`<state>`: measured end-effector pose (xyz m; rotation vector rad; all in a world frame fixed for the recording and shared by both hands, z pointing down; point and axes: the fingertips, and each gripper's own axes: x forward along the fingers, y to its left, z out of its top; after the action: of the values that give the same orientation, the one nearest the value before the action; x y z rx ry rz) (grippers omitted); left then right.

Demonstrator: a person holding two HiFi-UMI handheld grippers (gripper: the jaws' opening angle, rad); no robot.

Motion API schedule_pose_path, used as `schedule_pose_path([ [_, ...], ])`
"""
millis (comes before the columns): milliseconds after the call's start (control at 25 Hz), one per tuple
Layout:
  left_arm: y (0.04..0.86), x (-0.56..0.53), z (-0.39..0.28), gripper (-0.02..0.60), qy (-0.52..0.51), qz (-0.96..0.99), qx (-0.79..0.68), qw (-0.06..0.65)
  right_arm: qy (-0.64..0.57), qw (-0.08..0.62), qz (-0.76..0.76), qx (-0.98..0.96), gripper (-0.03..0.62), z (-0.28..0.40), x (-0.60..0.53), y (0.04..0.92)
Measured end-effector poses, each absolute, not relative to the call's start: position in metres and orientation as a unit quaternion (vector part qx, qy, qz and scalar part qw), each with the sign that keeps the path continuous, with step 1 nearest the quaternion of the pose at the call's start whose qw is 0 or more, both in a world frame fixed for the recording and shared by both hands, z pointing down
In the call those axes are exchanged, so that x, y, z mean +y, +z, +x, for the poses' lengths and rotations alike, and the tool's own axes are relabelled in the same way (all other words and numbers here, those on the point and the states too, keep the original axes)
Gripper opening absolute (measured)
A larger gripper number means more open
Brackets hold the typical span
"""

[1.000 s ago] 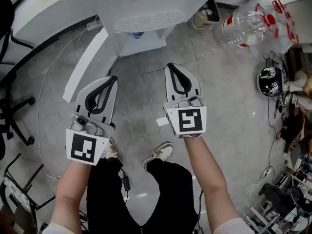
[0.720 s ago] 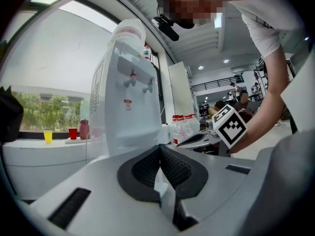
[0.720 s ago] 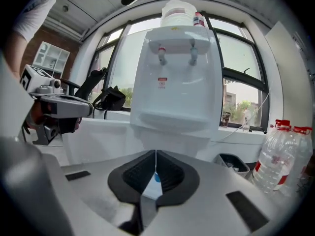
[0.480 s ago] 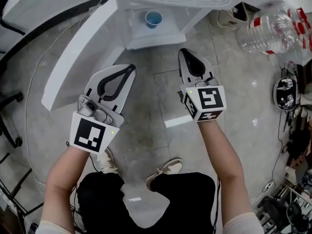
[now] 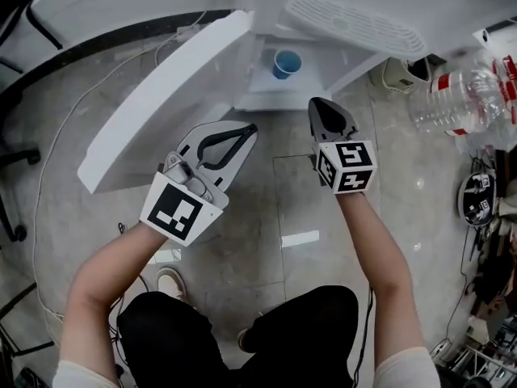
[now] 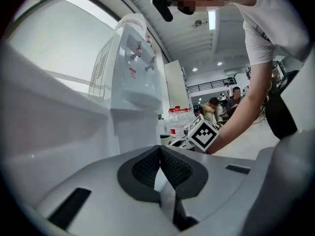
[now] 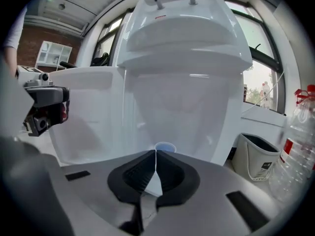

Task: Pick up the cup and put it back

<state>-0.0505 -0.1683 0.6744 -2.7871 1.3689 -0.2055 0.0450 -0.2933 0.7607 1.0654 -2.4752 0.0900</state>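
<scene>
A small blue cup (image 5: pixel 285 63) stands upright in the low open compartment of a white water dispenser (image 5: pixel 266 87). In the right gripper view the cup (image 7: pixel 165 147) shows just past my fingertips, straight ahead. My right gripper (image 5: pixel 317 102) is shut and empty, a short way in front of the compartment; its jaw tips meet (image 7: pixel 156 152). My left gripper (image 5: pixel 253 128) is shut too, with nothing held, to the left and lower, near the open door (image 5: pixel 161 95). Its tips touch (image 6: pixel 160 147) and point along the dispenser's side.
The dispenser's drip grille (image 5: pixel 355 27) juts out above the cup. Large plastic water bottles (image 5: pixel 460 95) and a small bin (image 5: pixel 400 75) stand to the right. Cables (image 5: pixel 48 208) lie on the floor at left. My legs and a shoe (image 5: pixel 168 281) are below.
Both grippers have sunk and come forward toward the dispenser. The cup's compartment and the open door now lie much closer in the head view. Both jaws stay shut.
</scene>
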Motion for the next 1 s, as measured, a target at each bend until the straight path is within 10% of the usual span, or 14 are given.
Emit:
schedule_pose_path([
  [360, 0.693, -0.177, -0.043, 0.023, -0.094, -0.889, 0.449, -0.011, 0.064, 0.232, 0.410, -0.880, 0.023, 0.049, -0.339, 0.793],
  [720, 0.689, -0.163, -0.063, 0.023, -0.113, -0.878, 0.466, -0.012, 0.085, 0.247, 0.425, -0.867, 0.266, 0.015, -0.375, 0.838],
  [1000, 0.691, -0.151, -0.069, 0.023, -0.109, -0.874, 0.472, -0.028, 0.090, 0.243, 0.430, -0.865, 0.322, -0.007, -0.392, 0.856],
])
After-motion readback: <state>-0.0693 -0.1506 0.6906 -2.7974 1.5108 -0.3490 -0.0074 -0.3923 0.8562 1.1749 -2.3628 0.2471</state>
